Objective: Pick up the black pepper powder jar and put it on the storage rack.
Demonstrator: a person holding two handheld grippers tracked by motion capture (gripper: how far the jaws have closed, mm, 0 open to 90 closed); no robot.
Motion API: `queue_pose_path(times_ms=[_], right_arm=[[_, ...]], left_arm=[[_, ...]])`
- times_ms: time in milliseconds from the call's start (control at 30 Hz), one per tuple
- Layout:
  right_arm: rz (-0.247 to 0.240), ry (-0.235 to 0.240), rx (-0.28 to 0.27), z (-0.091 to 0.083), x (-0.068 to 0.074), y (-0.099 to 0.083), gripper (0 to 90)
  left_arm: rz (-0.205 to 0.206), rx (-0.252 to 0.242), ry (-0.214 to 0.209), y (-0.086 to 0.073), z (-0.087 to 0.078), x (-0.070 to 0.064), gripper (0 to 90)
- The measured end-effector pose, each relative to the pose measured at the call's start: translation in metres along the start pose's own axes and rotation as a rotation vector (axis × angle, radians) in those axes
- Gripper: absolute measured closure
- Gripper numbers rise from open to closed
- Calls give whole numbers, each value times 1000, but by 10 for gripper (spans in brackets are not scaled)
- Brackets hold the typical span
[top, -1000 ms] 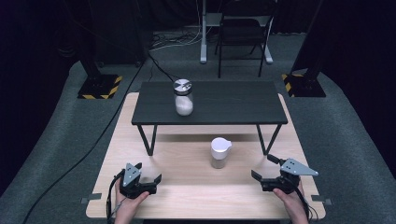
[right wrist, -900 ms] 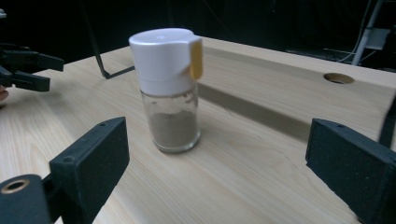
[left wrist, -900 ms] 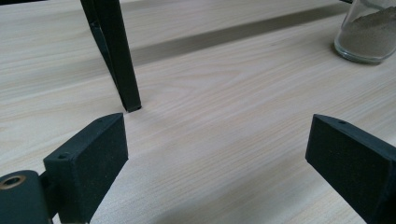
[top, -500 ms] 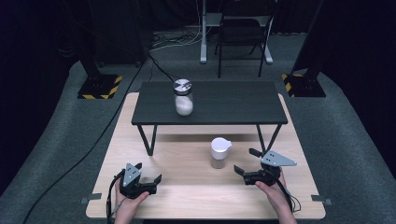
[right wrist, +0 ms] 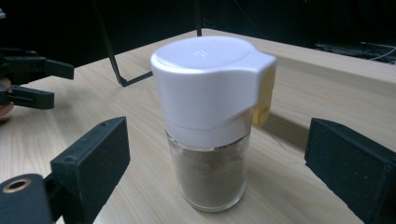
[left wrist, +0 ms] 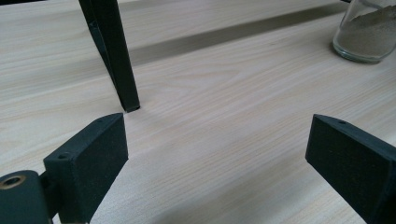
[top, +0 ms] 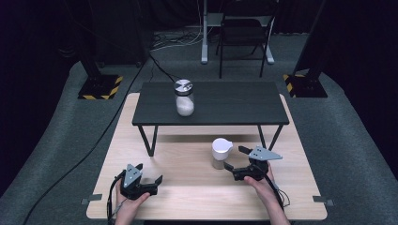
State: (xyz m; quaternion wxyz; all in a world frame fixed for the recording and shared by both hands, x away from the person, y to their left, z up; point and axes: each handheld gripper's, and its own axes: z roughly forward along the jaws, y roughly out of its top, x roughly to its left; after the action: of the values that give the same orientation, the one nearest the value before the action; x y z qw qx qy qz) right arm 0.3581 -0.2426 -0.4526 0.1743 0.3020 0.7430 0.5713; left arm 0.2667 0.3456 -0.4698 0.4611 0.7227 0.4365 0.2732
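Note:
A glass shaker jar point(top: 220, 152) with a white flip lid and brownish powder stands on the wooden tabletop point(top: 187, 197), in front of the small black table point(top: 225, 103). My right gripper point(top: 234, 158) sits just right of it, open. In the right gripper view the shaker jar point(right wrist: 210, 121) stands upright between the two wide-apart jaws, touching neither. My left gripper point(top: 150, 172) rests open near the front left, with bare wood between its jaws. The shaker jar's base point(left wrist: 369, 32) appears at the upper right of the left gripper view.
A second glass jar point(top: 184, 98) with a silver lid and white contents stands on the black table's left half. A black table leg point(left wrist: 114, 56) is close ahead of the left gripper. The left gripper point(right wrist: 28, 79) appears far off in the right gripper view. A chair point(top: 241, 35) stands beyond.
My right gripper has moved left and forward from the front right corner up to the shaker jar. The left gripper has stayed in place.

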Motion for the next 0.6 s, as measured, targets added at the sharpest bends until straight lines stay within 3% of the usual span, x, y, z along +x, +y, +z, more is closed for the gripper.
queue_pose_path(times_ms=[400,600], right_arm=[[27,16,27,32,-3,0,86],[47,9,19,45,-4,0,170]], left_arm=[[0,0,-1,0,0,0,56],[-1,1,-5,0,0,1,56]])
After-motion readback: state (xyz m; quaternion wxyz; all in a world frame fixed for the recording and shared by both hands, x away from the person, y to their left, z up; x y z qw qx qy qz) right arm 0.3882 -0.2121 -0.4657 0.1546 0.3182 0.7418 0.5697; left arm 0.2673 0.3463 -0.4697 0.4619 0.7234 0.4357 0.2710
